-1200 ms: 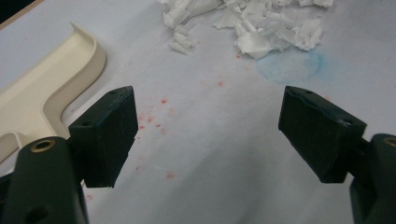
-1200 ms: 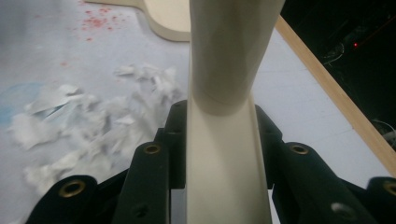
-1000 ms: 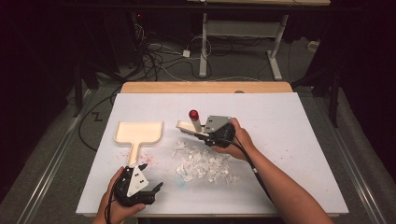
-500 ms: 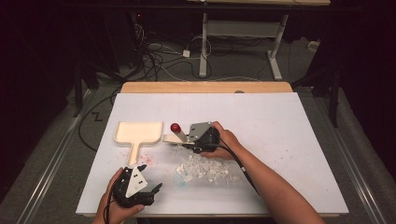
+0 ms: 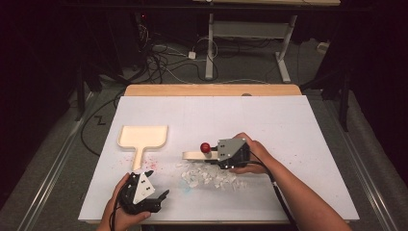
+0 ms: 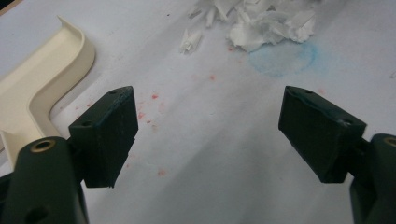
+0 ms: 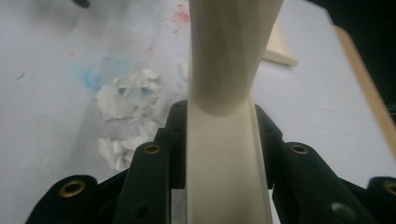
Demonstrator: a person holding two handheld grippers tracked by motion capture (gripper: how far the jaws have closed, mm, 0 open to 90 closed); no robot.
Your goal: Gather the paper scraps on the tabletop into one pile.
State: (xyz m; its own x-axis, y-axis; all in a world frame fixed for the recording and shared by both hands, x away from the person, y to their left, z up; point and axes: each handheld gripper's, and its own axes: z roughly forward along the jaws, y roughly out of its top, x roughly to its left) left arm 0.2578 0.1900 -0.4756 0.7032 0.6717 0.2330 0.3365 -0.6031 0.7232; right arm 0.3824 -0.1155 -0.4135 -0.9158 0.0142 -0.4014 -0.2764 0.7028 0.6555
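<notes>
Paper sheeting (image 5: 269, 120) is covering the table amid dark floor and cables (image 5: 163, 62); the right tool (image 5: 219, 156) is holding a cream brush (image 5: 195, 155) over white scraps (image 5: 207, 175), a dustpan (image 5: 143, 137) lying left. Left tool (image 6: 210, 135) is gaping empty over red specks (image 6: 154, 97). Right jaws are pinching the brush handle (image 7: 224, 154).
</notes>
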